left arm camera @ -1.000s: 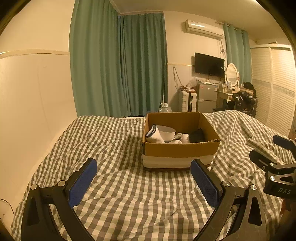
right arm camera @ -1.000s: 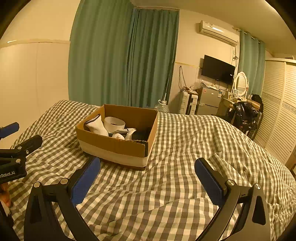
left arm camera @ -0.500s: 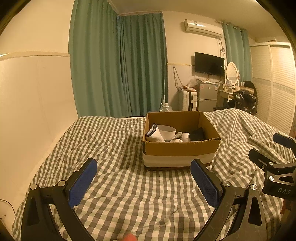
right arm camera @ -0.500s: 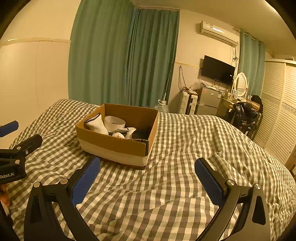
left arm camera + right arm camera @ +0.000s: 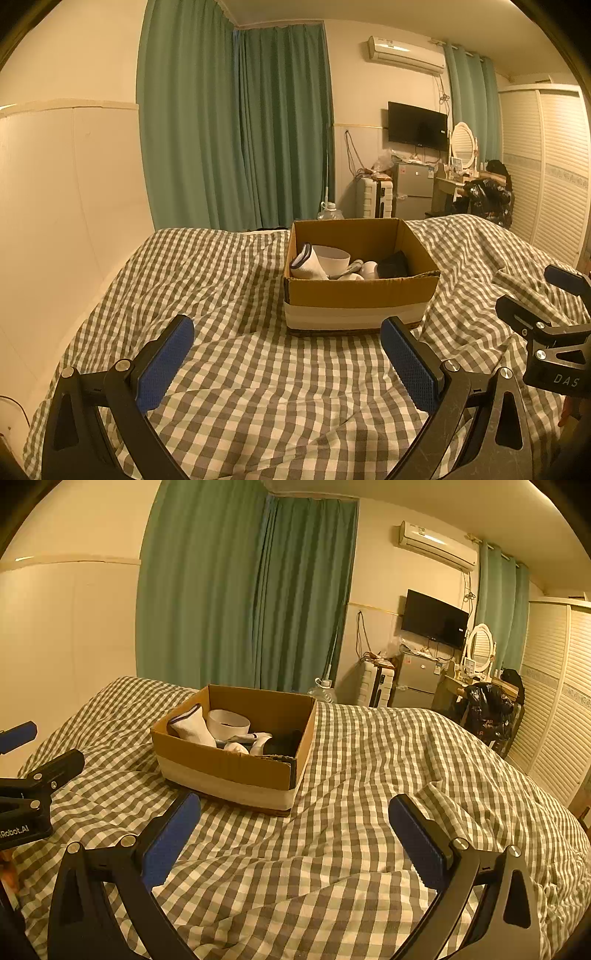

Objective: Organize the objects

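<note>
An open cardboard box (image 5: 360, 299) (image 5: 221, 764) stands on the checked bedspread (image 5: 229, 295) (image 5: 388, 775). Inside lie a white sock (image 5: 308, 264) (image 5: 192, 725), a white bowl (image 5: 332, 256) (image 5: 228, 722), small white items (image 5: 367, 269) and a dark item (image 5: 393, 264). My left gripper (image 5: 286, 363) is open and empty, above the bedspread in front of the box. My right gripper (image 5: 293, 843) is open and empty, to the right front of the box. Each gripper shows at the edge of the other's view, the right one (image 5: 546, 325) and the left one (image 5: 26, 786).
Green curtains (image 5: 236, 129) hang behind the bed. A padded wall (image 5: 66, 206) runs along the left. A television (image 5: 417, 125), small fridge (image 5: 413, 190), dressing table with round mirror (image 5: 463, 146) and louvred wardrobe (image 5: 546, 166) stand at the far right.
Both grippers stay open and almost still. The views shift only slightly.
</note>
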### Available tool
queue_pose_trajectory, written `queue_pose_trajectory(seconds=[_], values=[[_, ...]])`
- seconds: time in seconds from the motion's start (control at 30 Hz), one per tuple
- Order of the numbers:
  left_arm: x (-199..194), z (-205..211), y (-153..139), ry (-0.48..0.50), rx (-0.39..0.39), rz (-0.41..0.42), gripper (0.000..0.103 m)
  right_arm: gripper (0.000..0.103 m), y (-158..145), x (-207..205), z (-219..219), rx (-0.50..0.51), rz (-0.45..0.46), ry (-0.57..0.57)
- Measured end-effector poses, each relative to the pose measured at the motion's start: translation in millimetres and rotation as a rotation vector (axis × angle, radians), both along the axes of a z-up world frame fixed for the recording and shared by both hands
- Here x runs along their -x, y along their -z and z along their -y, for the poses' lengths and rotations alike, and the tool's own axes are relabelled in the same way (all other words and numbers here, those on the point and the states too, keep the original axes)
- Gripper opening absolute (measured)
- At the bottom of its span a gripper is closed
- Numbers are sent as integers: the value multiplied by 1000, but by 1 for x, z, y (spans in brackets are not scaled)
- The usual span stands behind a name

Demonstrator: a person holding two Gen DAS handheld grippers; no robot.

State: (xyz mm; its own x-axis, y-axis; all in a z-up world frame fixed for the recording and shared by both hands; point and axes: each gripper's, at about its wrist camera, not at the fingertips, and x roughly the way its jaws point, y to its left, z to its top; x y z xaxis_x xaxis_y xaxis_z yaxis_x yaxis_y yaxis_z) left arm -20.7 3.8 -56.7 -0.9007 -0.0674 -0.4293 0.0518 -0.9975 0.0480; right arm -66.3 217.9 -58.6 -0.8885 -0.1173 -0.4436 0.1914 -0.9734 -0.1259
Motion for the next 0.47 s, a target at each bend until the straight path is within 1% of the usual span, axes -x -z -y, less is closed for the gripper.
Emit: queue_pose_trajectory(seconds=[0.47], values=[[-1, 2, 2, -10, 3, 4, 103, 102, 3, 0, 2, -7, 6, 0]])
